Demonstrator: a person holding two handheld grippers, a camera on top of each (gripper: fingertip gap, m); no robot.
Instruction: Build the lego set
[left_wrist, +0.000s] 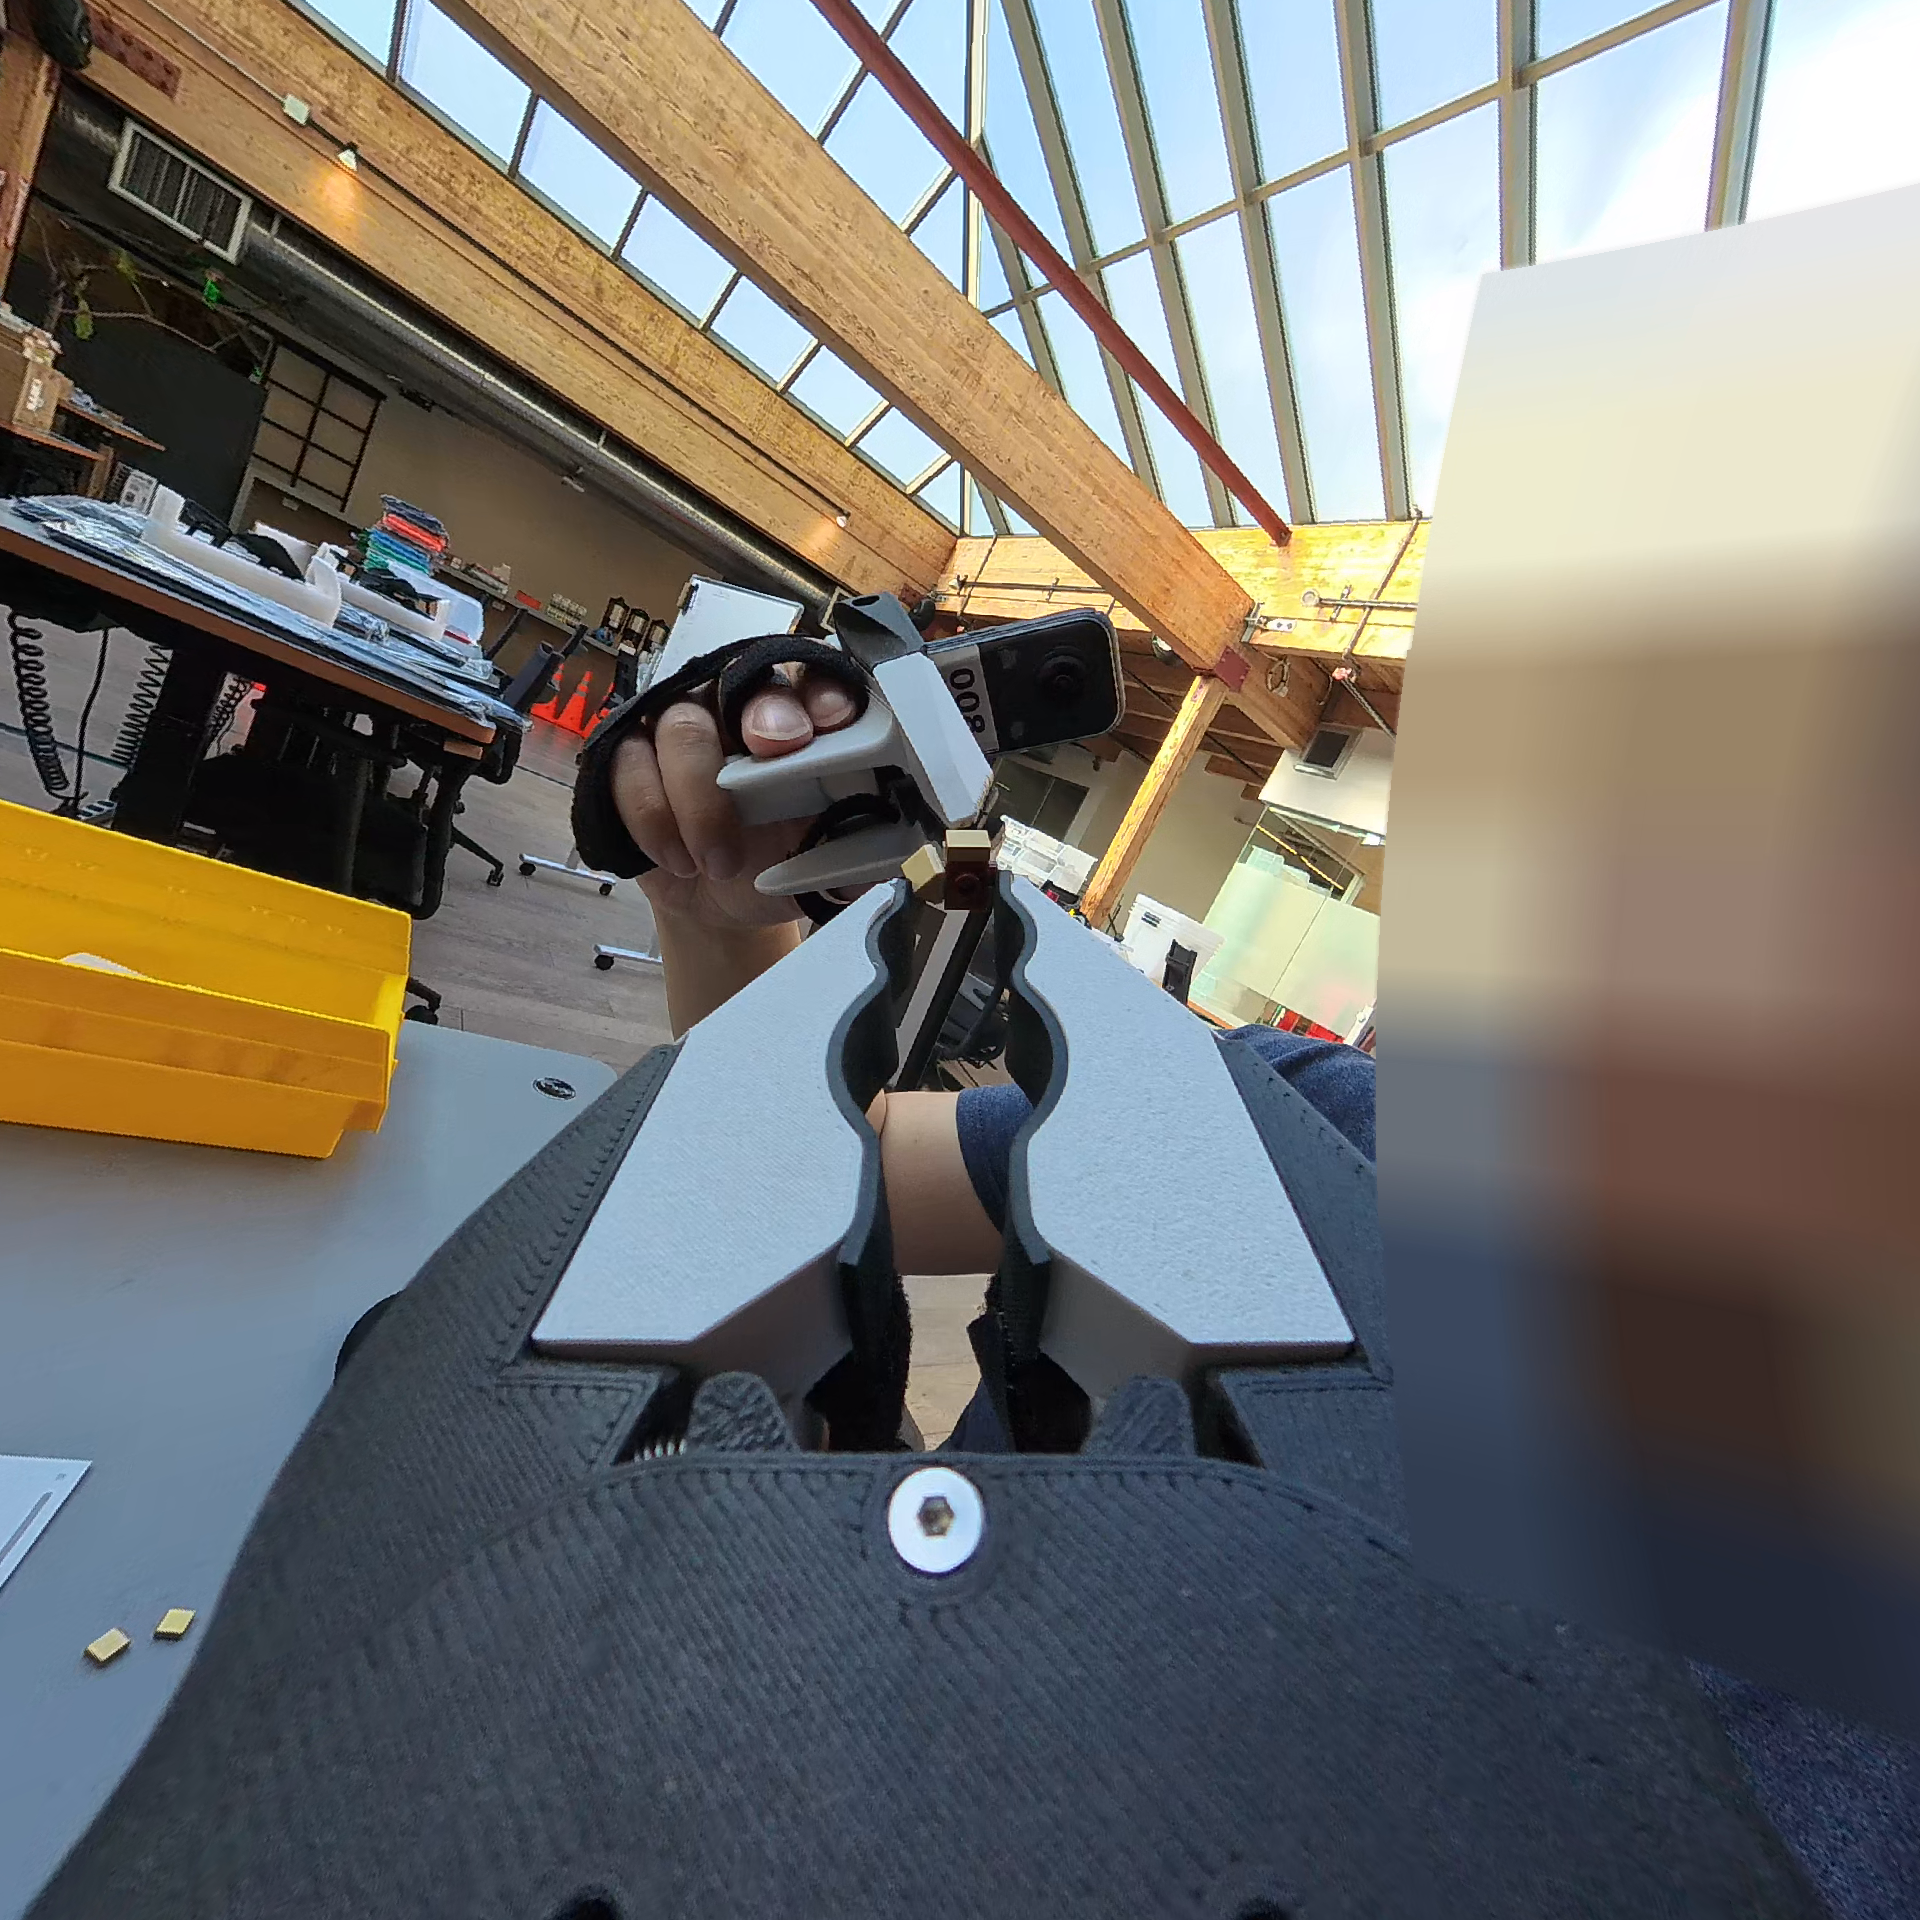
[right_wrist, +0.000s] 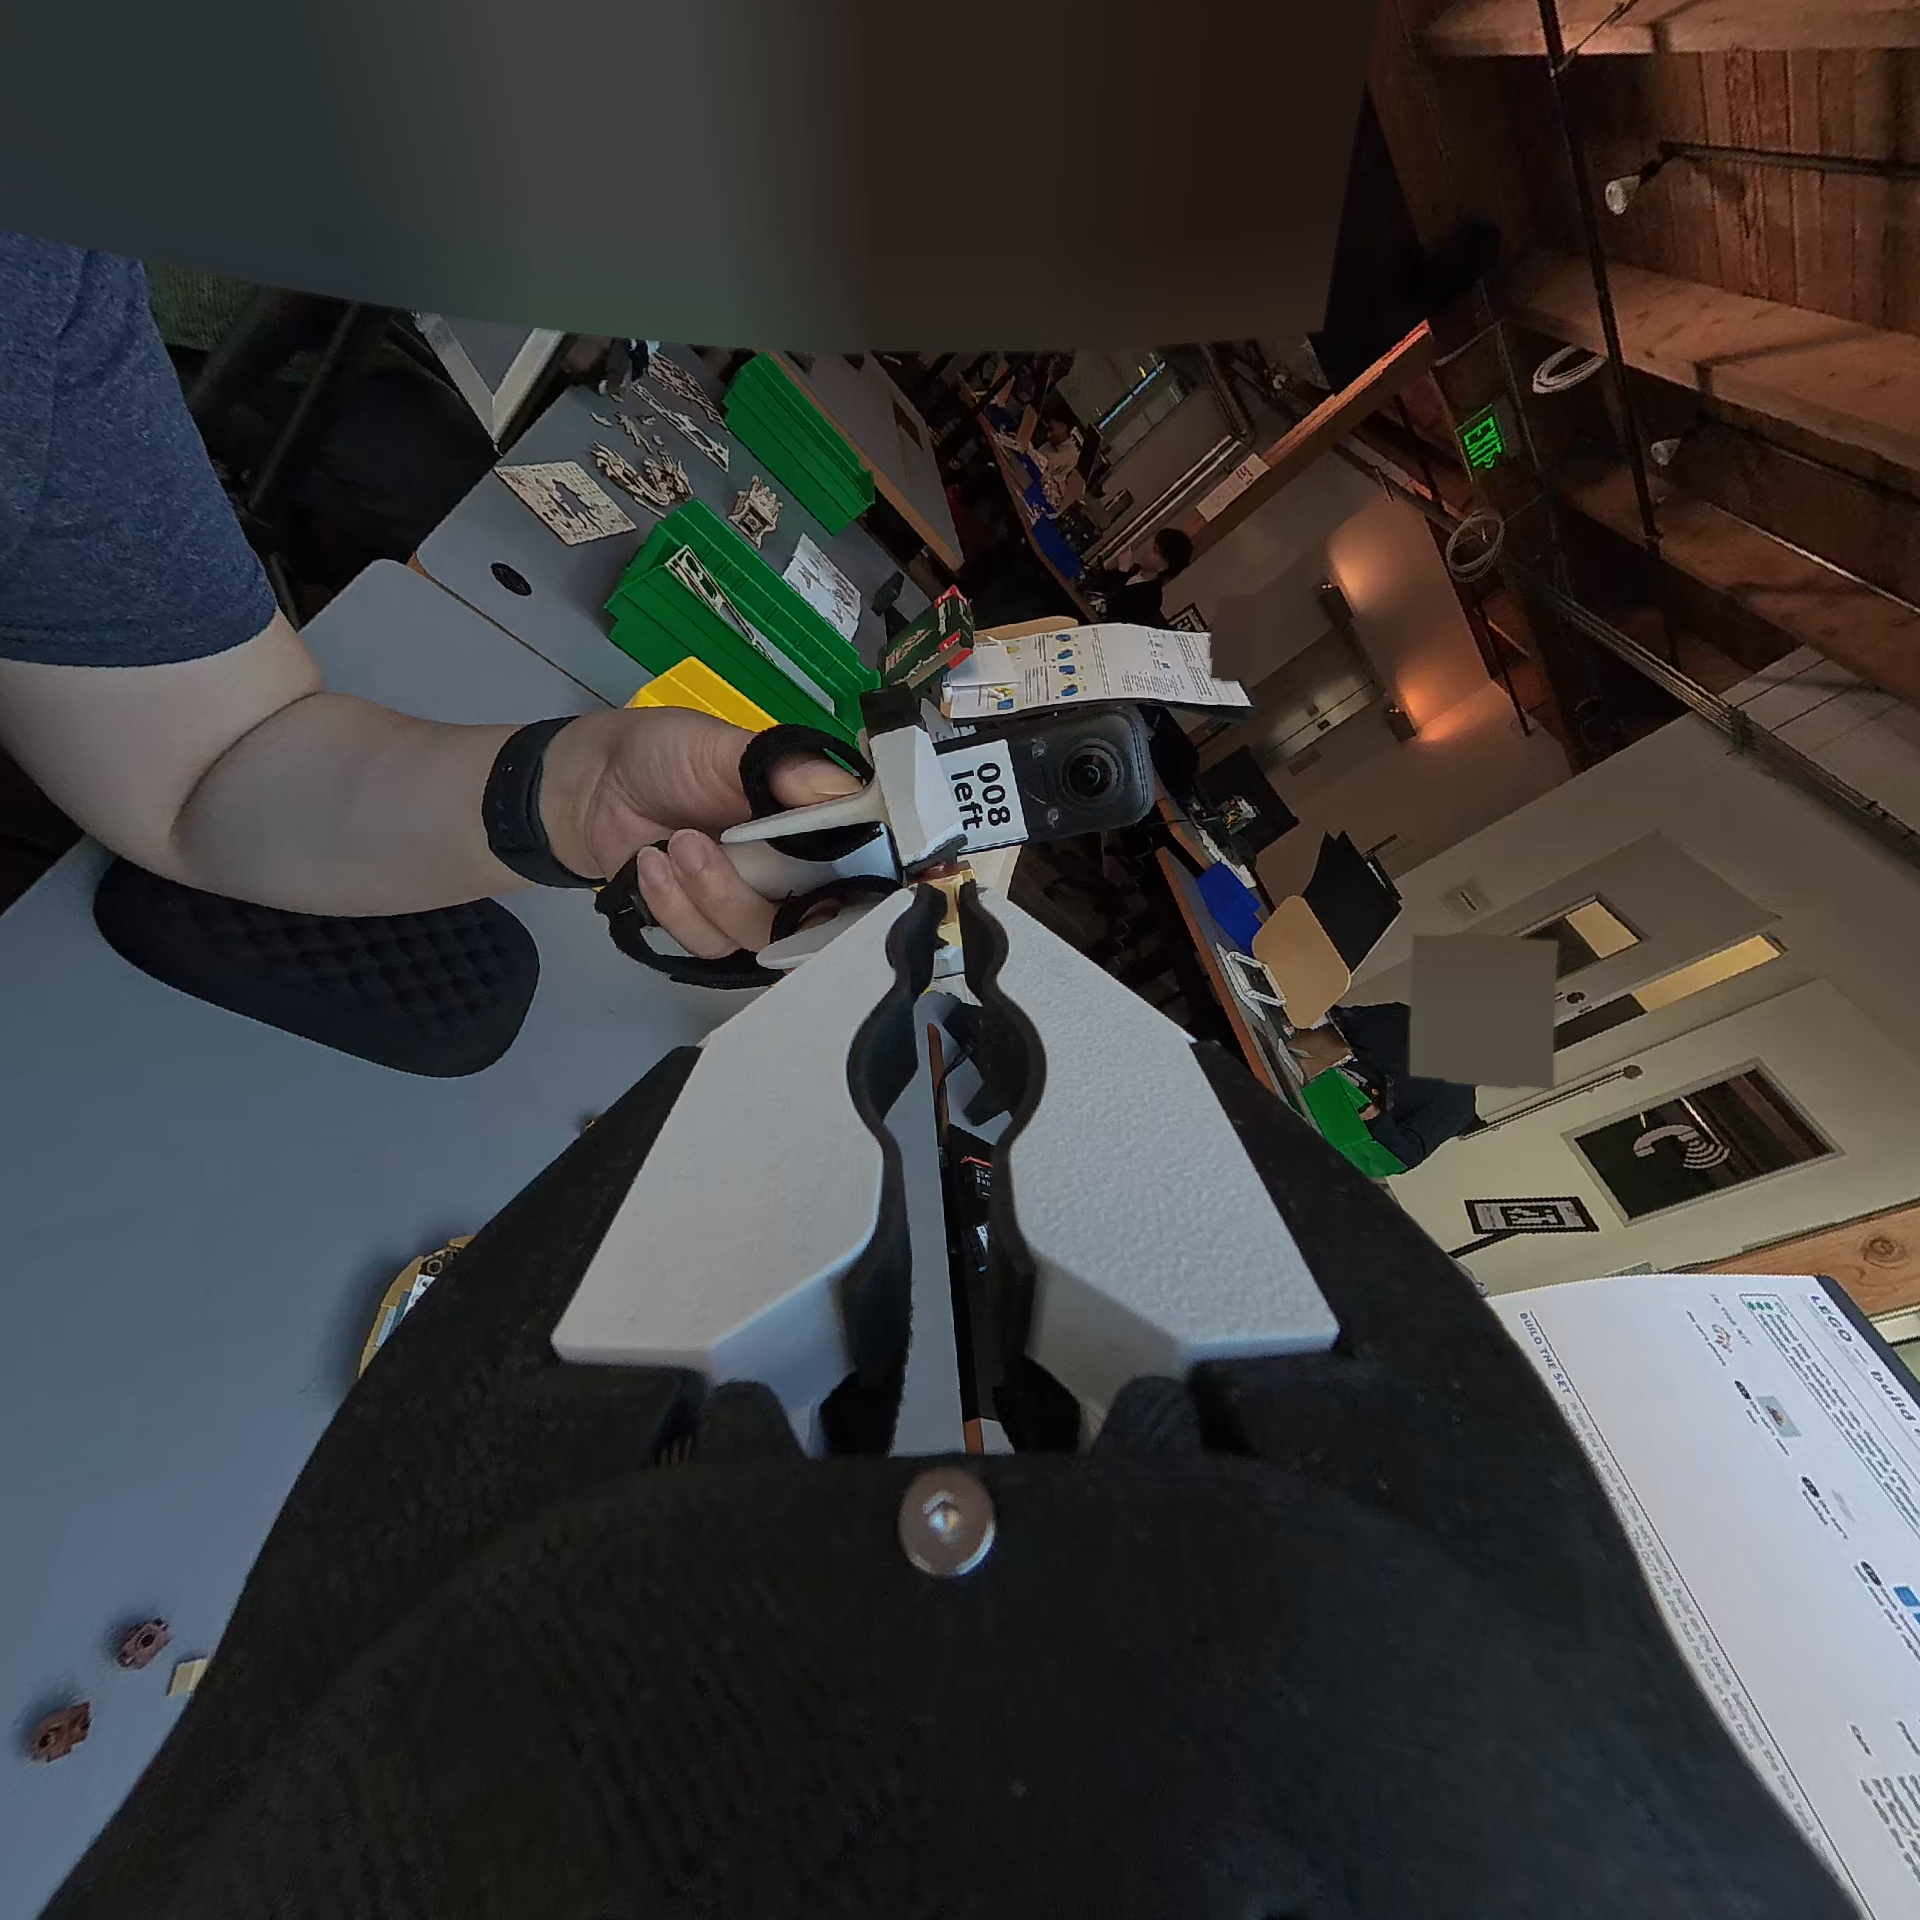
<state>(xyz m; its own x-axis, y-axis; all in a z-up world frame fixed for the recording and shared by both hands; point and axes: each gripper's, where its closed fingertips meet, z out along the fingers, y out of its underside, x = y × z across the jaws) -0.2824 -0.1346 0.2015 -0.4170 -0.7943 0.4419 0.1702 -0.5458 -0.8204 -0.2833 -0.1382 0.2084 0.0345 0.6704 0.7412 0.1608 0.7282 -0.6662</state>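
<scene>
Worktop (left_wrist: 208, 1299): grey. A yellow bin (left_wrist: 187, 997) sits at its far left edge, and an instruction sheet (right_wrist: 1714, 1507) lies on the right-hand side. Nothing on it matters for the coming move, because the build is up in the air, well above the surface.

Both tools meet nose to nose, each one's camera looking at the other.
- Left tool (left_wrist: 954, 891): fingers part-closed, with the brown piece (left_wrist: 968, 886) sitting in the gap at the tips. There's daylight on both sides in its own view, so I can't tell whether it's actually gripping.
- Right tool (right_wrist: 942, 902): comes in from above and to the left as the left camera sees it. The jaws are nearly together and clenched on a tan piece (left_wrist: 923, 862).

Key relation: the tan piece is touching or just beside the upper-left corner of the brown piece, and a second tan bit sits on top of the brown one. I can't tell whether the held piece is seated or only resting against it.

My read is that this is a press-fit step. The right tool is the mover and the left is the anvil. The push axis runs roughly along the right tool's fingers, towards the left tool's tips. The risk is that if the left grip is loose, the brown piece rotates out.

Spares on the worktop, all well clear of both tools:
- loose tan tiles (left_wrist: 108, 1645) near the left tool's body
- loose brown pieces (right_wrist: 142, 1644) near the right tool's body
</scene>
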